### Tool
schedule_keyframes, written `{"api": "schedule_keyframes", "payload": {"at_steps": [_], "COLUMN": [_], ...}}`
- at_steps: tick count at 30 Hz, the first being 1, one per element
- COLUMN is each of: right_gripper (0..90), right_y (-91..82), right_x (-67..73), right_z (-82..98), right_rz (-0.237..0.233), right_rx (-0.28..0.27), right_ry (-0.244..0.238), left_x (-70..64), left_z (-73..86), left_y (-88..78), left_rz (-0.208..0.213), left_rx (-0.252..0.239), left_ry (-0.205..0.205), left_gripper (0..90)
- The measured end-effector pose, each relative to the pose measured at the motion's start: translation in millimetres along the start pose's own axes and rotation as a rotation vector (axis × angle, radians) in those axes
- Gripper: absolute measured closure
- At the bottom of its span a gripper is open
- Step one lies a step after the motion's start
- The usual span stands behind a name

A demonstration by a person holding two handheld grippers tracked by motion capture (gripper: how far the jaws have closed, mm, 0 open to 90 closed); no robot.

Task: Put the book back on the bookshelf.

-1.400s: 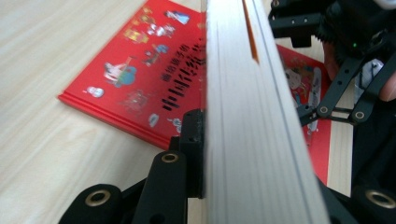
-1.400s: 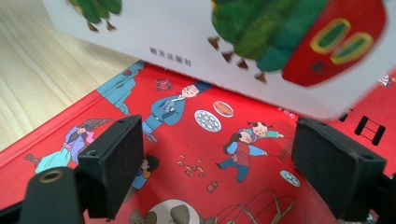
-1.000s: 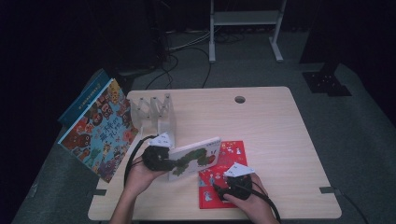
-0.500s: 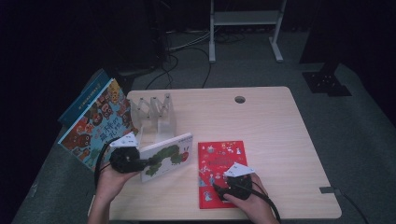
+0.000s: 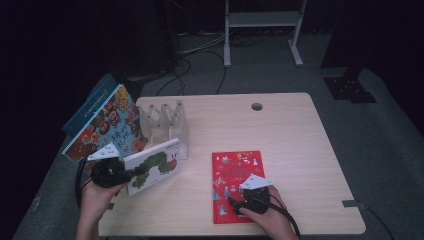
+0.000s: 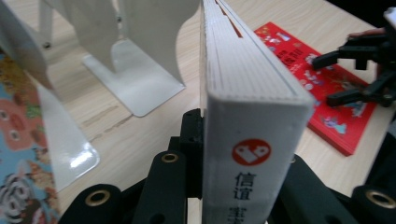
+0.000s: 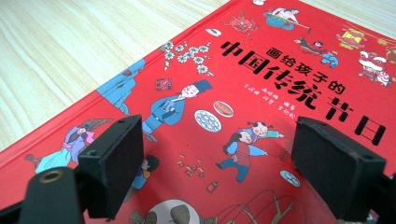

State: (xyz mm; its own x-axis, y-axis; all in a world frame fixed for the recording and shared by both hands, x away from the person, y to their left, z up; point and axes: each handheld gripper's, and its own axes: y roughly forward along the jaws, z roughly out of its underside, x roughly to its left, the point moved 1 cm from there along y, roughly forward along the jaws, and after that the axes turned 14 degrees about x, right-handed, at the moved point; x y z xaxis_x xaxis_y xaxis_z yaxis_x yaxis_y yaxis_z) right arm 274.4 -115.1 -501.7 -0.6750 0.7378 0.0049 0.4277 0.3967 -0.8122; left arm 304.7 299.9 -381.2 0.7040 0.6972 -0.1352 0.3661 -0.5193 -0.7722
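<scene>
The left gripper (image 5: 131, 173) is clenched on the thick white hardcover picture book with a green caterpillar on its cover (image 5: 156, 164). The left gripper view shows the book's spine end seated deep between the jaws, its cover faces pressed by both, its block of pale page edges running away ahead of them. The book is carried on edge, off the table.

Step in hand, as judged: shelving this book into the white metal folding book rack (image 5: 165, 122), which stands just ahead and to one side of the jaws. The next move calls for lining the book's lower edge up with a gap between two of the rack's thin, glossy dividers, then lowering it upright before release.

The right gripper (image 7: 219, 168) hovers over the flat red hardcover book with printed festival figures (image 7: 261, 107), jaws released and standing wide to either side of the cover art, pads clear of it. That book lies flat on the pale wood-grain table (image 5: 280, 125). Large colourful illustrated books (image 5: 107, 125) lean beyond the rack.
</scene>
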Motion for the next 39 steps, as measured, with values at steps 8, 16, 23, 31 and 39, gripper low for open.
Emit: {"api": "schedule_keyframes", "payload": {"at_steps": [8, 16, 23, 31, 39], "right_gripper": [16.0, 16.0, 16.0, 16.0, 16.0], "right_y": [0.0, 0.0, 0.0, 0.0, 0.1], "right_x": [-0.1, 0.0, 0.1, -0.1, -0.2], "right_z": [0.0, 0.0, 0.0, 0.0, 0.0], "right_rz": [0.0, 0.0, -0.001, -0.001, -0.001], "right_rx": [0.0, 0.0, -0.001, 0.0, 0.0], "right_ry": [0.0, 0.0, 0.003, 0.001, 0.001], "left_x": [9.8, 17.8, 26.9, 31.9, 34.6], "left_z": [-8.4, -29.2, -44.7, -55.5, -60.5], "left_y": [6.0, 18.1, 33.6, 50.1, 62.5], "left_rz": [-0.042, -0.089, -0.097, -0.141, -0.176], "left_rx": [-0.013, -0.033, -0.065, -0.075, -0.079], "left_ry": [-0.032, -0.045, -0.065, -0.076, -0.083], "left_gripper": [75.3, 75.4, 75.4, 75.3, 75.2]}}
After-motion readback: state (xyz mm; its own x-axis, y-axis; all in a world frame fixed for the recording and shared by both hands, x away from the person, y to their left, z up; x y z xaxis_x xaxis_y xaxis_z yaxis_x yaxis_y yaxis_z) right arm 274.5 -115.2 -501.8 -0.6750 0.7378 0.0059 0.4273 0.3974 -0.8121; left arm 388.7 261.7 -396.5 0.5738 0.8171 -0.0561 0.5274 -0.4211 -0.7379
